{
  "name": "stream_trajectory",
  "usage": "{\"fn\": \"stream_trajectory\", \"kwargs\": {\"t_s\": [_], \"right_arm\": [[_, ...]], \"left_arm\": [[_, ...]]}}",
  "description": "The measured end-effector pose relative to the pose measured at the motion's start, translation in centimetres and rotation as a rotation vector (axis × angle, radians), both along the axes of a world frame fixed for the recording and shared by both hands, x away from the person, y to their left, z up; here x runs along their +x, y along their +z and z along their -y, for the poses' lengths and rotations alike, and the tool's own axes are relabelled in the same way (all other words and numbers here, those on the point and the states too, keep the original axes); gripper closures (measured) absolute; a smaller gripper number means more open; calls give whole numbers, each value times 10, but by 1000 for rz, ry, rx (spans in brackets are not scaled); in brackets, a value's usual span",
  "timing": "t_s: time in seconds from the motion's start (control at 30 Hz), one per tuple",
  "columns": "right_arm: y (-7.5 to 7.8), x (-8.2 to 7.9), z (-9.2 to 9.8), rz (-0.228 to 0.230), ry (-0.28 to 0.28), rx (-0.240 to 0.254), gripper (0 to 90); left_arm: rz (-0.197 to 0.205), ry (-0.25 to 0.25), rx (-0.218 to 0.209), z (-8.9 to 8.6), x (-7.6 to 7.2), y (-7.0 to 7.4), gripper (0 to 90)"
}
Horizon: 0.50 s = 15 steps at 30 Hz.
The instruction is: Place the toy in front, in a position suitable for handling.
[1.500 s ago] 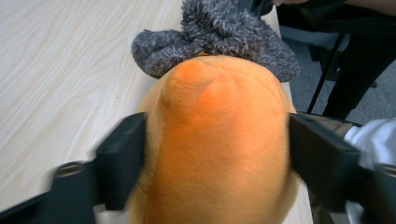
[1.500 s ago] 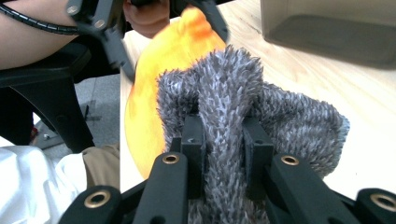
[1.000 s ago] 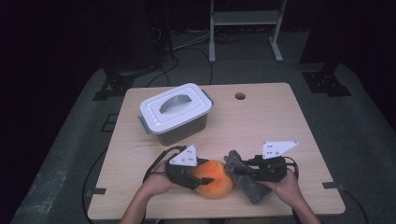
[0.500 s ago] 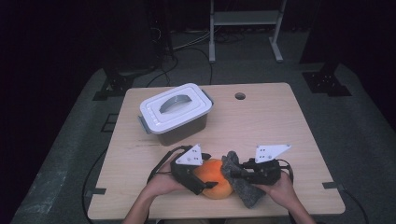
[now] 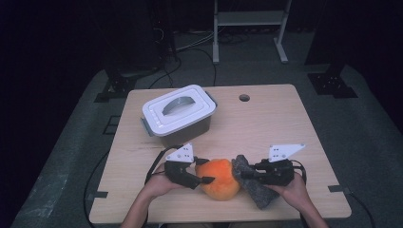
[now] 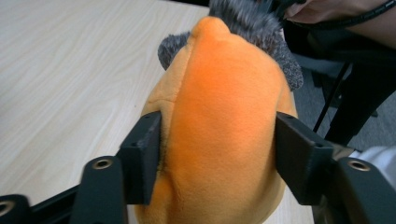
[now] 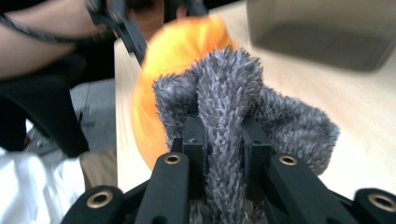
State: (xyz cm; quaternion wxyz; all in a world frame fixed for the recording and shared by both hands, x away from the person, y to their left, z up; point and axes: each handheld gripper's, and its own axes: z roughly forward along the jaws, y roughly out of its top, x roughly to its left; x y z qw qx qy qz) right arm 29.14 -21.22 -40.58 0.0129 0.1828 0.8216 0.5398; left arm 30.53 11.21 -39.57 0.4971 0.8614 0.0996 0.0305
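Orange plush [image 7: 180,70] and grey box [image 7: 322,32] motion-blurred, right gripper view.

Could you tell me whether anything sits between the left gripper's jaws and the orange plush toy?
Nothing visible does: the left gripper has its jaws directly against both sides of the orange plush toy.
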Motion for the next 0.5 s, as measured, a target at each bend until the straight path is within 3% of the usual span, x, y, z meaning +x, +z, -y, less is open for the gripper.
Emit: {"fn": "stream_trajectory", "kwargs": {"t_s": [0.03, 0.2, 0.23, 0.3, 0.37, 0.47, 0.5], "right_arm": [[10, -3, -3, 36, -2, 27, 752], [17, -8, -16, 86, 6, 16, 752], [14, -8, -19, 90, 11, -12, 752], [8, -6, -18, 71, 13, -17, 753], [2, -4, -16, 51, 12, -23, 753], [-3, 0, -9, 28, 8, -19, 753], [-3, 0, -7, 22, 4, -21, 752]], "left_arm": [[34, -2, 8, 4, -4, 6, 417], [75, -6, 43, 13, -11, 7, 391], [73, -8, 42, 14, -11, 6, 358], [43, -3, 35, 13, -8, 4, 250], [27, 7, 54, 13, -5, 1, 152], [19, 18, 71, 10, -2, -4, 99], [-5, 17, 72, 9, 0, -7, 102]]}}
